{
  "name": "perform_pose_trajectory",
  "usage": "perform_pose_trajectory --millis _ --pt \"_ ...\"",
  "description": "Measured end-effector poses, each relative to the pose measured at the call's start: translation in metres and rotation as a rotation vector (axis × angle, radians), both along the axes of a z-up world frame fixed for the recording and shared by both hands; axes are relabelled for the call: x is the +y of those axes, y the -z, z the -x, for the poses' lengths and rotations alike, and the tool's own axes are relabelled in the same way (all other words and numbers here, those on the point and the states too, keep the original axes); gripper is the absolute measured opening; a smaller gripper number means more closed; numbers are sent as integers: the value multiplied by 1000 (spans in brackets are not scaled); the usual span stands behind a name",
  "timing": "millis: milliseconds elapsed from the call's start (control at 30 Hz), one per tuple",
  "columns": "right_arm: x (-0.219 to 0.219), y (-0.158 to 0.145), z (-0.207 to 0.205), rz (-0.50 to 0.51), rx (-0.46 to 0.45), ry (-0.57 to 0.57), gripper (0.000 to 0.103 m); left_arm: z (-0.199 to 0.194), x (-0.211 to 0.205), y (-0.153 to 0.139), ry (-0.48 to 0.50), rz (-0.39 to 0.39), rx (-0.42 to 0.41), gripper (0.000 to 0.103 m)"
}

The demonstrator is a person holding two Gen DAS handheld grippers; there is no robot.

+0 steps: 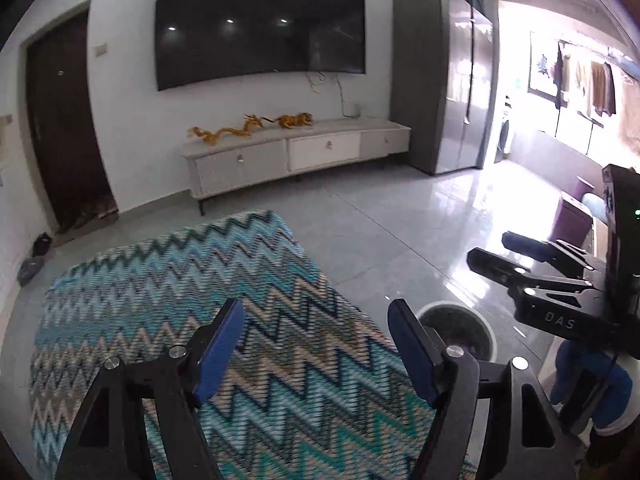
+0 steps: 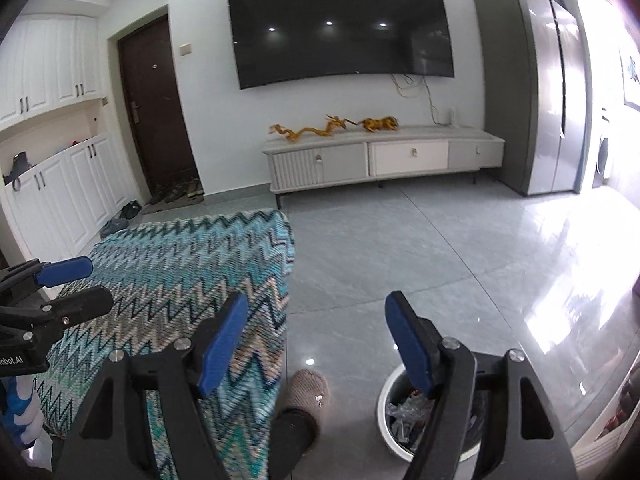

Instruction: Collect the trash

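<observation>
A round white trash bin point(image 2: 383, 398) stands on the grey tile floor, and crumpled wrappers point(image 2: 404, 408) lie inside it. In the left wrist view the bin point(image 1: 491, 342) sits just right of a table's corner, half hidden by a finger. My left gripper point(image 1: 316, 312) hovers open above the zigzag cloth with nothing between its blue pads. My right gripper point(image 2: 317, 304) is open and empty too, high above the floor with the bin under its right finger. Each gripper shows in the other's view: the right gripper point(image 1: 490, 248) and the left gripper point(image 2: 98, 284).
A table under a blue zigzag cloth point(image 2: 180, 272) fills the left. A person's slippered foot point(image 2: 308, 390) stands beside the bin. Beyond lie open tiles, a low TV stand point(image 2: 380, 156), a wall TV point(image 2: 340, 24), a grey fridge point(image 2: 548, 92) and a door point(image 2: 156, 108) with shoes.
</observation>
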State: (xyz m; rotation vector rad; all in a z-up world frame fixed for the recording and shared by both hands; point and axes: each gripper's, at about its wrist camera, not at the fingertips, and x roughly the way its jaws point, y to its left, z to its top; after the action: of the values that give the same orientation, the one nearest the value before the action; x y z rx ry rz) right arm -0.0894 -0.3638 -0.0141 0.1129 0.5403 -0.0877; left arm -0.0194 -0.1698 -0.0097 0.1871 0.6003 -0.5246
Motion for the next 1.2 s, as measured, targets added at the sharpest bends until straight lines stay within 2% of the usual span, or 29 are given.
perform_pose_trajectory --millis 67,167,267,367,467,633,833,967,1200 --pt "25 -16 -1 30 -31 -33 73 6 31 -12 -71 10 -58 82" --pt "56 -34 -5 64 -63 -65 74 10 71 -26 -165 32 -117 86" --pt "83 -43 -9 84 -86 -85 75 16 104 -37 -260 37 -173 97" --pt "103 -45 -13 106 -94 -85 75 17 132 -44 -349 29 -227 103" --pt "119 -49 -18 123 -102 -66 75 17 152 -50 -413 26 -267 103" --pt "136 -55 -24 177 -122 -31 75 13 174 -51 -507 48 -286 103" --pt "143 -57 -29 221 -140 -18 75 0 181 -37 -557 50 -268 103" --pt "142 -55 -33 209 -138 -19 75 -2 185 -30 -557 51 -249 103" --pt "131 -46 -37 175 -133 -13 75 1 175 -28 -556 34 -265 103"
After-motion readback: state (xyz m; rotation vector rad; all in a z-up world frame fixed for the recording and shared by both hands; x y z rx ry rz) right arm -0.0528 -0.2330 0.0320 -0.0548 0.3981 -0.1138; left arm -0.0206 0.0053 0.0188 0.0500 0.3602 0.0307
